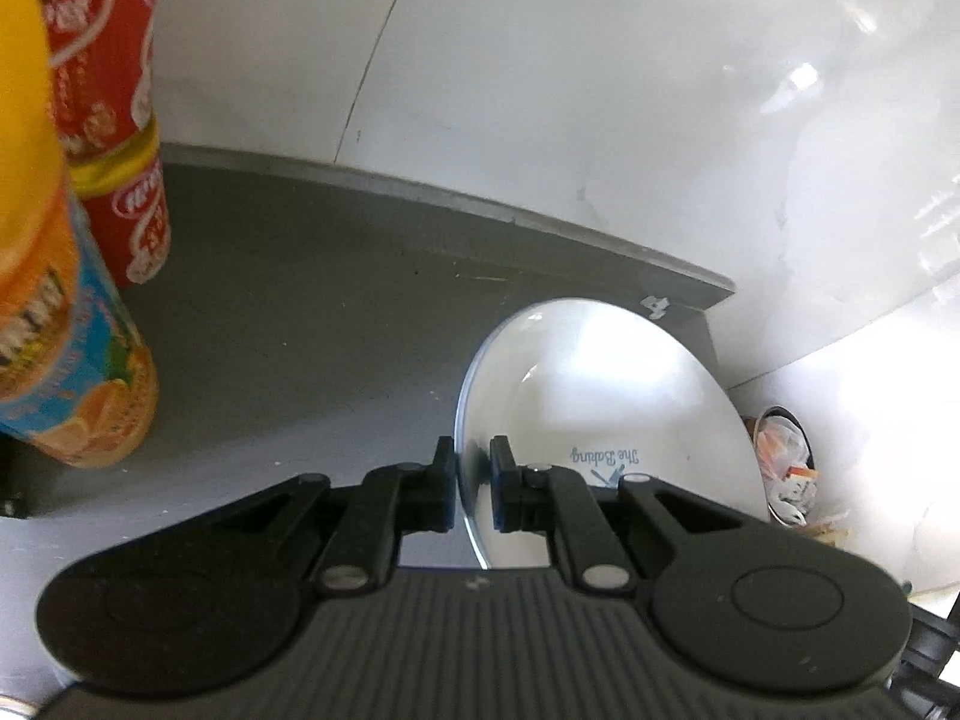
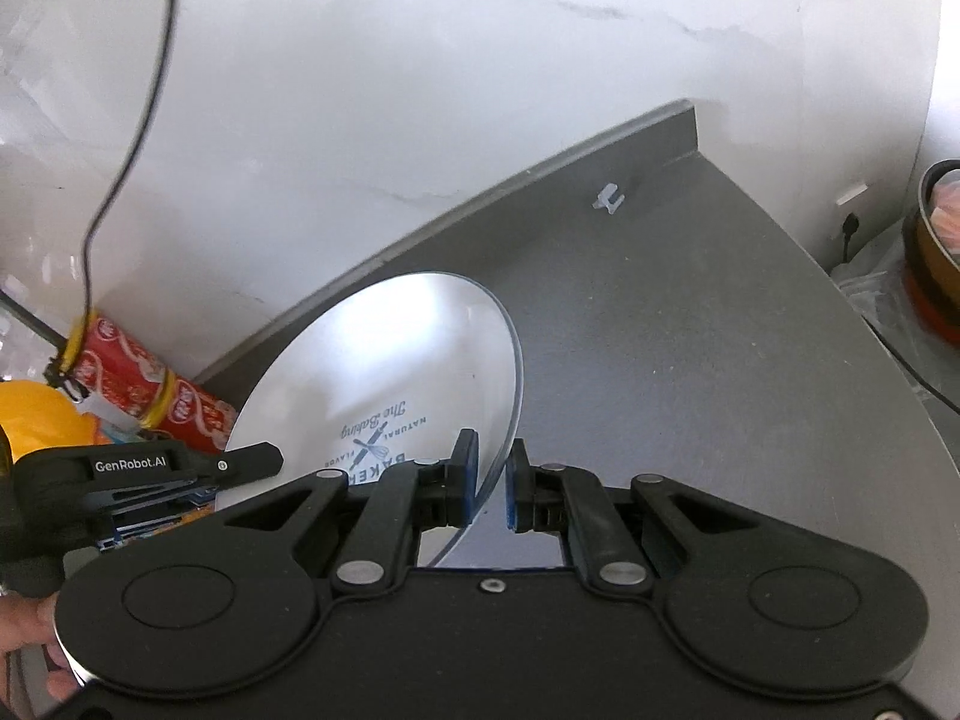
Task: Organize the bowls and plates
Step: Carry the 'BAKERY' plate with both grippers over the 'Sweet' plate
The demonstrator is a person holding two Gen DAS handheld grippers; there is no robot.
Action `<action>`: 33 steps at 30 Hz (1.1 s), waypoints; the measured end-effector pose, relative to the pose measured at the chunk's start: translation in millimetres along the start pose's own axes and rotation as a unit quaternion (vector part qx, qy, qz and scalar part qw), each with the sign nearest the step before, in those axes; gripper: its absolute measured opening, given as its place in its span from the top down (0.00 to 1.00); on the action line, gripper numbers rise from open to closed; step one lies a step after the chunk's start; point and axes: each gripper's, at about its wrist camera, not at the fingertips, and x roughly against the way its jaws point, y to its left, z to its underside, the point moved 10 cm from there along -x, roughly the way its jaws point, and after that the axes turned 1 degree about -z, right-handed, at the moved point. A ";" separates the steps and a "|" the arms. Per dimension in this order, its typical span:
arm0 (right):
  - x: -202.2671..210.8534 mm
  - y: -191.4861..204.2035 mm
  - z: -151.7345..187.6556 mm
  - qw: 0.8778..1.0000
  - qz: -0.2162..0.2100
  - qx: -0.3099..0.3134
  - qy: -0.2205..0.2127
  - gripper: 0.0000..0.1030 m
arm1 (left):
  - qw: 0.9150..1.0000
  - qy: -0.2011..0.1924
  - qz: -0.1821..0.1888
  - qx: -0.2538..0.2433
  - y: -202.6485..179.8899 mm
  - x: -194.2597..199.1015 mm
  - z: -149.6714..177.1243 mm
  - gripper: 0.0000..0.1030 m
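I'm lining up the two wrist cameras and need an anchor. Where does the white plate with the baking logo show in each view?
Left wrist view: the white plate sits right of centre, its rim between the left gripper fingers.
Right wrist view: the white plate lies left of centre, its rim between the right gripper fingers.
Shared landmark: the red snack canister, far left in both views.

plate (image 2: pixel 384 372) – "The Baking", "NATURAL" (upside down); left gripper (image 2: pixel 252 461) – "GenRobot.AI"
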 end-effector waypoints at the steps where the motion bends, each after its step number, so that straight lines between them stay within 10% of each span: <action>1: 4.6 3.3 1.6 1.000 0.001 0.000 -0.004 0.91 | 1.000 -0.002 0.002 -0.004 1.0 7.1 -0.3 0.91; 33: 93.7 94.6 141.9 0.999 -0.018 0.014 -0.046 0.90 | 0.996 -0.022 0.048 -0.078 93.6 161.1 74.2 0.91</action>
